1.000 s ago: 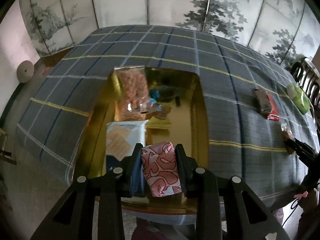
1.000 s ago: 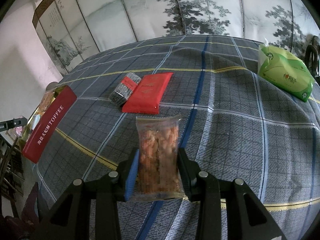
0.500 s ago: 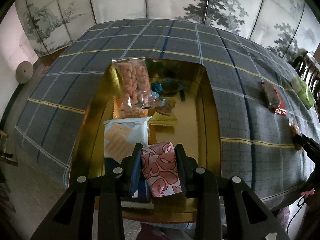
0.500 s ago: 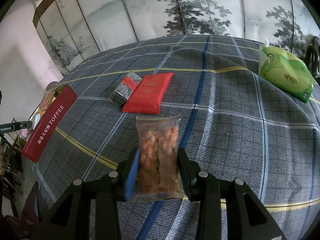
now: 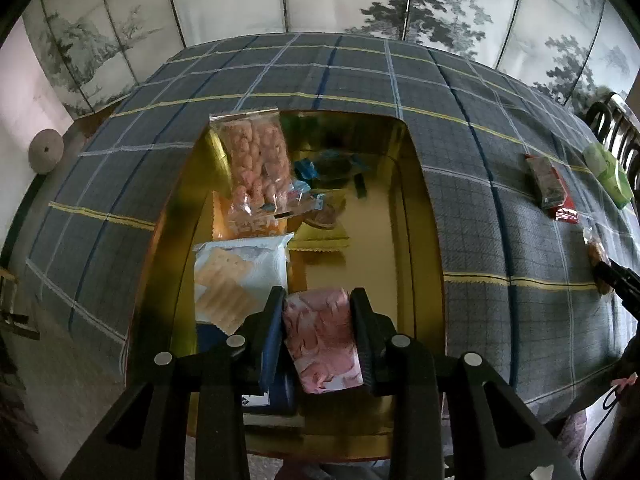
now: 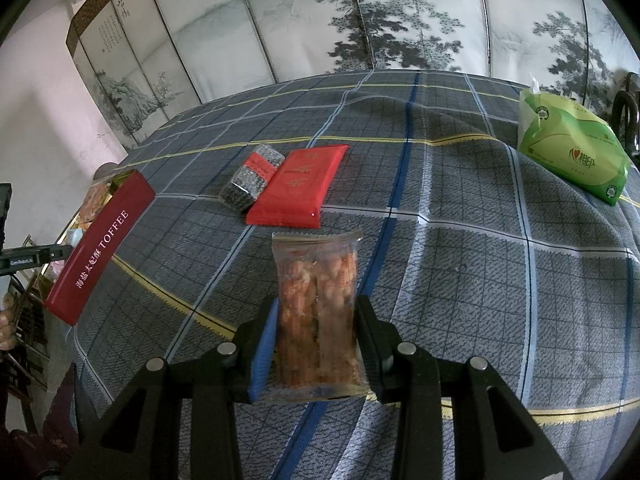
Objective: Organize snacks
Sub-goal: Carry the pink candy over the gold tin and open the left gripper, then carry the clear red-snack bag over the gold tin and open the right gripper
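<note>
My left gripper (image 5: 318, 304) is shut on a pink-and-white patterned snack packet (image 5: 322, 340) and holds it over the near end of the gold tin (image 5: 428, 240). The tin holds a clear bag of orange snacks (image 5: 256, 168), a pale blue cracker pack (image 5: 240, 272) and blue-wrapped sweets (image 5: 308, 170). My right gripper (image 6: 316, 312) is shut on a clear bag of orange-brown snacks (image 6: 318, 316), low over the checked cloth. A red flat packet (image 6: 298, 186) and a dark speckled packet (image 6: 250, 178) lie beyond it.
The tin's red TOFFEE side (image 6: 100, 248) shows at the left of the right wrist view. A green tissue pack (image 6: 572, 152) lies at the far right. A painted folding screen (image 6: 360, 20) stands behind the table. A chair back (image 5: 612, 128) is at the right.
My left gripper has moved forward over the tin with the pink packet, so the tin fills more of the view. The right gripper has stayed still with its bag.
</note>
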`<state>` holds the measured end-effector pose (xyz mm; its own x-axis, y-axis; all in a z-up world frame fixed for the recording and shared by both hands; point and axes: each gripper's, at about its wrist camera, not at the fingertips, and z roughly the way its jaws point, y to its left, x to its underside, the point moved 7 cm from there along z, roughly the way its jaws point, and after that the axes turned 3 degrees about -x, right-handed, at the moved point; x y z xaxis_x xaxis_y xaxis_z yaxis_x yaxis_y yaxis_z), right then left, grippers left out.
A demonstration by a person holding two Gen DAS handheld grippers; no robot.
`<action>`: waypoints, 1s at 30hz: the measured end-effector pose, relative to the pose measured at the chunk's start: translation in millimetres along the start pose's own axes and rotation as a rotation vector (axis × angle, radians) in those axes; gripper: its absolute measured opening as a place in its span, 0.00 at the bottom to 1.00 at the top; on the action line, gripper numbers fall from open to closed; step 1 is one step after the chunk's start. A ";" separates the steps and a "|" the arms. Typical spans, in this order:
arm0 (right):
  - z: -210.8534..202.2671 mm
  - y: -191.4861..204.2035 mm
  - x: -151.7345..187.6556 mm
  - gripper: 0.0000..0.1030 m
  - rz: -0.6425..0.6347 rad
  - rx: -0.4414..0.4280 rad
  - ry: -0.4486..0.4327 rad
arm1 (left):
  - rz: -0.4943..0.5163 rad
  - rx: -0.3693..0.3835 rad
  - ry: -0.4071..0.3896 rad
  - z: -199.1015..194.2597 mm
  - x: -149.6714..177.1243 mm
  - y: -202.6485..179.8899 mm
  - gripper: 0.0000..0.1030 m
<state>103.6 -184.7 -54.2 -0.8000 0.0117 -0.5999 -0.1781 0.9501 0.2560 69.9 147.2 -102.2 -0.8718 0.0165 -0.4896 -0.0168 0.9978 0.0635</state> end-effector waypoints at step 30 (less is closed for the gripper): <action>-6.5 -1.4 -2.9 0.34 0.078 -0.058 -0.004 | -0.098 -0.008 -0.078 -41.8 10.1 21.3 0.39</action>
<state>102.4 -188.0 -47.9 -0.8104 0.0859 -0.5796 -0.1485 0.9268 0.3450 40.2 166.0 -69.4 -0.8250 -0.0760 -0.5600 -0.1044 0.9944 0.0187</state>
